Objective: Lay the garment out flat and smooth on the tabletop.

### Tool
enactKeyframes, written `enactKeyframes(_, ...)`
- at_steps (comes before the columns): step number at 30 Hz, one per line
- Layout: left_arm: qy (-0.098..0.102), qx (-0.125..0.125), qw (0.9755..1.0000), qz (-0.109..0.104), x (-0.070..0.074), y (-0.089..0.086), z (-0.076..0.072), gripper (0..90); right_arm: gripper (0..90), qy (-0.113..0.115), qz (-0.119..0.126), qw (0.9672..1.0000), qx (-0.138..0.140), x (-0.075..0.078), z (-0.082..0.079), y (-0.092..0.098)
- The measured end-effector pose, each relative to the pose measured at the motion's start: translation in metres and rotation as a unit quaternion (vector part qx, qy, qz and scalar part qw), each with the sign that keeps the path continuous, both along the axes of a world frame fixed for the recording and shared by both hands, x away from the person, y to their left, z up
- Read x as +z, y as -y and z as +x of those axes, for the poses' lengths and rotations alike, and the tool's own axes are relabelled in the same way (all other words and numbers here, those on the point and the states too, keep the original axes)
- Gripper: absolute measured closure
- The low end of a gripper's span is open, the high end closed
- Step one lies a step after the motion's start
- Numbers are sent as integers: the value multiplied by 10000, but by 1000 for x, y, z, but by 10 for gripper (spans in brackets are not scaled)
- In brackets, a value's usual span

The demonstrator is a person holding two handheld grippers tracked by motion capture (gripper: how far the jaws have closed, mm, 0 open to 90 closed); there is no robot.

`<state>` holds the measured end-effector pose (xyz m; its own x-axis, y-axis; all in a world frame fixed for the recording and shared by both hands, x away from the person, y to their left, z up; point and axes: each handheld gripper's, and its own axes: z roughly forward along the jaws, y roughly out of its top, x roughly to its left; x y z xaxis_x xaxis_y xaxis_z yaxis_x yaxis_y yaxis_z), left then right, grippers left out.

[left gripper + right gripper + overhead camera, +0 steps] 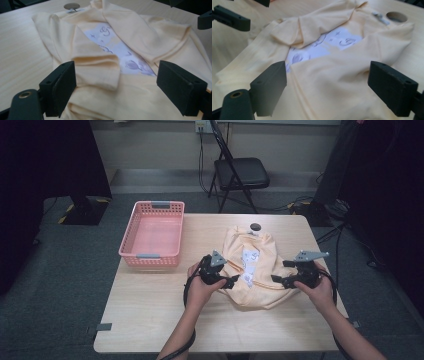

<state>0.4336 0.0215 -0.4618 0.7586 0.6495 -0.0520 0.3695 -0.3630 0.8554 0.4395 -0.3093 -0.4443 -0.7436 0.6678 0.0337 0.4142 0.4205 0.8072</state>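
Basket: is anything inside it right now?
No. In the high view the pink basket shows only its bare floor, and the yellow shirt lies on the table beside it.

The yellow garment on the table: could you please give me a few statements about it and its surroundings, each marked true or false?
1. The yellow garment lies crumpled on the table. True.
2. The pink basket holds the garment. False: the basket is empty and the garment lies beside it on the table.
3. The left gripper is open, with cloth between its jaws. True.
4. The right gripper is shut on the garment. False: its jaws stand wide apart.
5. A white printed patch shows between the folds. True.
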Motion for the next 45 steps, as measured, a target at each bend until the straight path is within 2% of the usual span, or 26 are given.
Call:
enactKeyframes(3,-22,-63,10000,18,-7,-4,-12,162,137,-63,-100,9999,111,-12,-14,1)
enactKeyframes(12,-168,-157,9994,254,-37,-19,-37,161,134,-30,-430,9990,93,-34,-39,7)
enactKeyframes(14,-175,-165,9992,325,-41,-23,-41,161,135,-56,-459,9989,87,-38,-42,9)
enactKeyframes(17,-193,-197,9987,431,-47,-26,-44,161,134,-47,-630,9979,111,-44,-43,10)
enactKeyframes(20,-87,-245,9987,432,-49,-27,-47,157,130,-12,-772,9969,144,-47,-45,8)
enactKeyframes(23,-71,-269,9986,452,-49,-28,-47,155,119,31,-794,9968,129,-51,-45,7)
enactKeyframes(31,-56,-279,9985,468,-49,-28,-47,147,114,88,-769,9969,102,-52,-47,7)
enactKeyframes(37,-56,-280,9985,467,-49,-28,-47,146,164,169,-565,9982,67,-37,-45,3)
enactKeyframes(40,-54,-279,9985,469,-49,-28,-47,147,225,223,-419,9989,66,-30,-38,-6)
enactKeyframes(45,-54,-279,9985,468,-49,-28,-47,146,377,162,-286,9993,202,-27,-24,-25)
